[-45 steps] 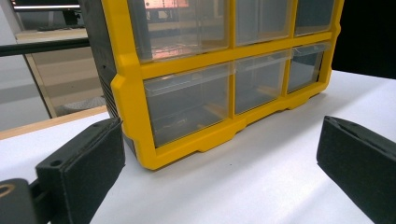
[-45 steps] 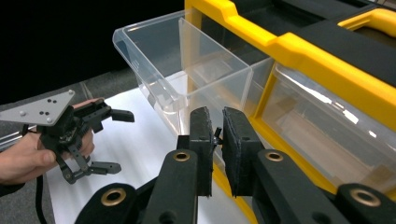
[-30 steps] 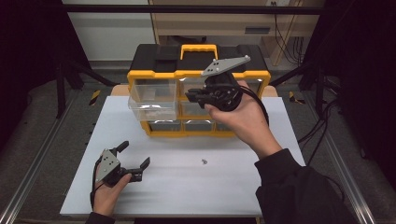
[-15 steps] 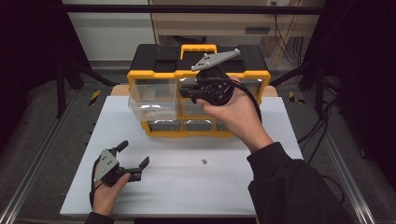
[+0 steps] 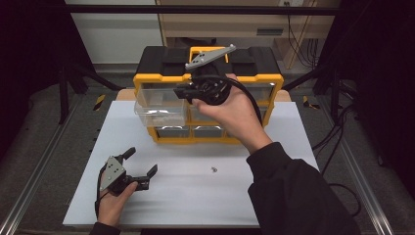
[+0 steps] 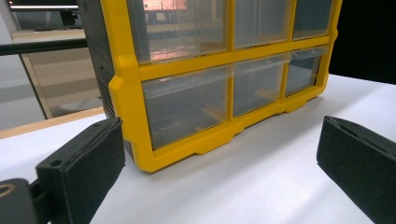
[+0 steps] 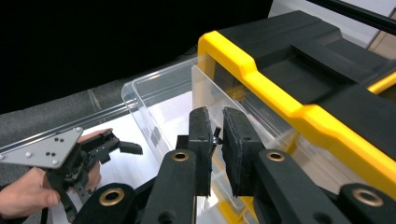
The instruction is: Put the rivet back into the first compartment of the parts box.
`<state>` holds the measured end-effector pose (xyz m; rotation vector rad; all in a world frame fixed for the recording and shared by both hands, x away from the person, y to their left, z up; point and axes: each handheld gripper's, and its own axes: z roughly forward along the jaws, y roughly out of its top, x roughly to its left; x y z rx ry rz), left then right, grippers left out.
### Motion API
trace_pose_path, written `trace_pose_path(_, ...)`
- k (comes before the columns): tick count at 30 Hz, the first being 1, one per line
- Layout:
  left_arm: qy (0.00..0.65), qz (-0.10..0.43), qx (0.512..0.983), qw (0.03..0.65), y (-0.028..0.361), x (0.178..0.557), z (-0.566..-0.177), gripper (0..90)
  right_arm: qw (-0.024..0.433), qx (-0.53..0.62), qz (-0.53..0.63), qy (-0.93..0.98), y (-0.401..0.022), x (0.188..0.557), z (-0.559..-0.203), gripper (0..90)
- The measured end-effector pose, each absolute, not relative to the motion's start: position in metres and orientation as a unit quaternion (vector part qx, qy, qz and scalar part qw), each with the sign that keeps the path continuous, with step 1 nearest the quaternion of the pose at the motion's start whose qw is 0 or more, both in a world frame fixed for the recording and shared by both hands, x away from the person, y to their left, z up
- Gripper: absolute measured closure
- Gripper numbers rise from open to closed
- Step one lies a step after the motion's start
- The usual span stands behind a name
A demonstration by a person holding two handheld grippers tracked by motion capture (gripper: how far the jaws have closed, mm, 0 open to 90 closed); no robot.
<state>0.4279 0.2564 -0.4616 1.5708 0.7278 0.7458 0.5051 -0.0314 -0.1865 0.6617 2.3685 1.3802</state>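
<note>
From the high view, the box [image 5: 161, 78] stands at the far edge of the table [image 5: 293, 127]. Its upper-left drawer [image 5: 159, 112] is pulled out toward the person. The right gripper [image 5: 178, 91] hangs in front of the box's top row, just above that drawer. A loose screw [image 5: 214, 170] lies on the table in front of the box, well apart from it. The left gripper [image 5: 143, 160] rests on the table in front of the box's left corner, with its jaws wide and nothing between them.

The left gripper view looks between its two spread jaws at the box's lower row, where all the drawers are closed.

In the right gripper view the jaws stand nearly together, pinching a tiny metal piece [image 7: 216, 136] (a screw, it seems) over the open drawer, beside the box's yellow rim.

As I judge it, the work is about halfway. The drawer is out and one piece is picked up and carried over it, but not yet dropped. What is left is to release it, fetch the loose screw (if it belongs there too) and push the drawer shut.
</note>
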Motion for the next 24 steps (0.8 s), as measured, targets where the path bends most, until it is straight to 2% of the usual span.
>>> trace_pose_path(5, 0.314, 0.321, 0.670, 0.590, 0.258, 0.428, -0.461, 0.9, 0.155, 0.233, 0.480, 0.831, -0.021, 0.507, -0.188, 77.7)
trace_pose_path(7, 0.316, 0.321, 0.669, 0.591, 0.259, 0.428, -0.461, 0.9, 0.160, 0.234, 0.481, 0.830, -0.019, 0.507, -0.188, 71.5)
trace_pose_path(11, 0.317, 0.321, 0.668, 0.592, 0.260, 0.428, -0.461, 0.9, 0.165, 0.234, 0.487, 0.825, -0.022, 0.504, -0.187, 64.8)
trace_pose_path(20, 0.314, 0.323, 0.671, 0.589, 0.258, 0.429, -0.461, 0.9, 0.190, 0.228, 0.498, 0.815, -0.048, 0.482, -0.192, 40.3)
trace_pose_path(24, 0.316, 0.323, 0.672, 0.587, 0.258, 0.428, -0.461, 0.9, 0.204, 0.228, 0.496, 0.813, -0.061, 0.473, -0.202, 32.2)
